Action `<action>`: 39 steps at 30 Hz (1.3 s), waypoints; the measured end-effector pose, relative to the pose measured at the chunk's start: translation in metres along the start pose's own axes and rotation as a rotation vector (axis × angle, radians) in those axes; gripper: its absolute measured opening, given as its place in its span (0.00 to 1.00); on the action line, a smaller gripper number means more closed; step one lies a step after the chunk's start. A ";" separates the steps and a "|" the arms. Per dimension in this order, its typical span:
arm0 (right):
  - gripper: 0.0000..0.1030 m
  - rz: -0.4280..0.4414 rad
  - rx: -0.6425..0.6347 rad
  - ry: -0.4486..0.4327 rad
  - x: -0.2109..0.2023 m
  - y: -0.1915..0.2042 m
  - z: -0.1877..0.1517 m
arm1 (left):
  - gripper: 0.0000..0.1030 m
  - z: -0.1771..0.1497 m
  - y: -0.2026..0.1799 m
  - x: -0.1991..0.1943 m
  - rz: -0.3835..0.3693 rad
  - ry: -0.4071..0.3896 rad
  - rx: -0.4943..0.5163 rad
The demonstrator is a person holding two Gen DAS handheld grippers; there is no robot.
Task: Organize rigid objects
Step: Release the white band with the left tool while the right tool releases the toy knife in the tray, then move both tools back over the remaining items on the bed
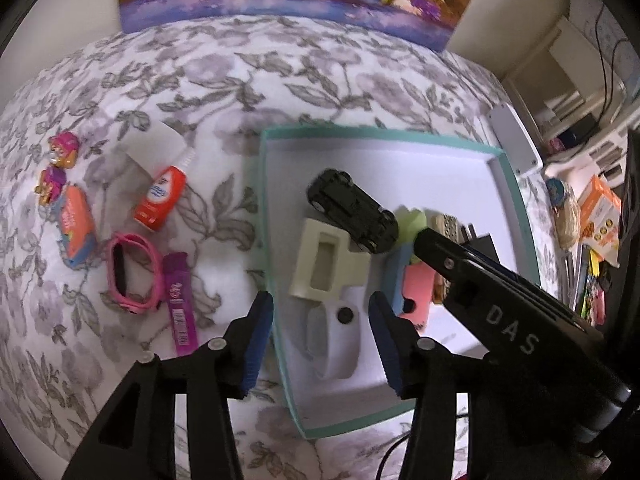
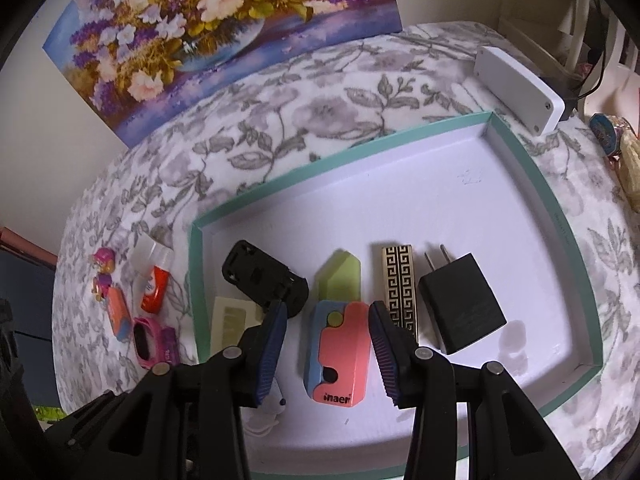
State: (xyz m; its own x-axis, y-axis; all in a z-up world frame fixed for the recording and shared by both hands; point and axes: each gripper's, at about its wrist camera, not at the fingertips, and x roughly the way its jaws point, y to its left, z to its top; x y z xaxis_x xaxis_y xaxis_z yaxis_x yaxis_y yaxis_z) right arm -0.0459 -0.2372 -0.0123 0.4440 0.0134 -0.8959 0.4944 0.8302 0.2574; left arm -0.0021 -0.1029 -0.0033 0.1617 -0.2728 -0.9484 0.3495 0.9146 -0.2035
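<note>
A teal-rimmed white tray (image 1: pixel 360 132) (image 2: pixel 340 152) lies on the floral cloth. In it are a black toy car (image 1: pixel 352 208) (image 2: pixel 264 276), a cream holder (image 1: pixel 328 264), a white band (image 1: pixel 332 348), a pink-and-blue toy knife (image 2: pixel 340 348), a gold patterned bar (image 2: pixel 400 284) and a black plug (image 2: pixel 460 304). My left gripper (image 1: pixel 322 344) hangs open over the white band, pads apart from it. My right gripper (image 2: pixel 330 344) straddles the toy knife, open, with white tray floor showing beside the left pad.
Left of the tray lie a pink toy figure (image 1: pixel 56 168), an orange pack (image 1: pixel 76 224), a red bottle (image 1: pixel 160 200), a pink watch (image 1: pixel 128 276) and a purple tube (image 1: pixel 180 300). A white box (image 2: pixel 520 84) sits behind the tray. A flower painting (image 2: pixel 224 32) leans on the wall.
</note>
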 end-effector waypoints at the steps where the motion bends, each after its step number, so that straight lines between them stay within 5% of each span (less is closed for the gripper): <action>1: 0.45 0.002 0.002 -0.004 -0.001 0.000 0.000 | 0.50 0.001 0.002 -0.002 0.008 -0.008 -0.004; 7: 0.45 0.007 0.016 -0.020 -0.003 -0.003 0.001 | 0.53 0.007 0.022 -0.010 0.039 -0.033 -0.052; 10: 0.44 0.005 0.022 -0.016 -0.002 -0.004 0.000 | 0.69 0.010 0.036 -0.013 0.065 -0.049 -0.099; 21: 0.46 -0.012 -0.017 0.010 0.008 0.006 -0.003 | 0.74 0.014 0.091 -0.015 0.147 -0.062 -0.275; 26: 0.67 -0.040 -0.029 0.013 0.012 0.010 -0.004 | 0.75 0.014 0.107 -0.017 0.157 -0.067 -0.330; 33: 0.77 -0.054 -0.059 0.019 0.015 0.016 -0.005 | 0.88 0.014 0.112 -0.013 0.173 -0.052 -0.341; 39: 0.91 -0.100 -0.078 0.022 0.019 0.020 -0.006 | 0.88 0.015 0.117 -0.009 0.182 -0.043 -0.343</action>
State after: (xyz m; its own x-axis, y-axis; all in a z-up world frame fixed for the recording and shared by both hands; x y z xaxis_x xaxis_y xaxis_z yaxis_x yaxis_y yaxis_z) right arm -0.0315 -0.2169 -0.0260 0.3783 -0.0597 -0.9238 0.4754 0.8688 0.1385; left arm 0.0513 0.0016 -0.0150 0.2338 -0.1020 -0.9669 -0.0162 0.9939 -0.1088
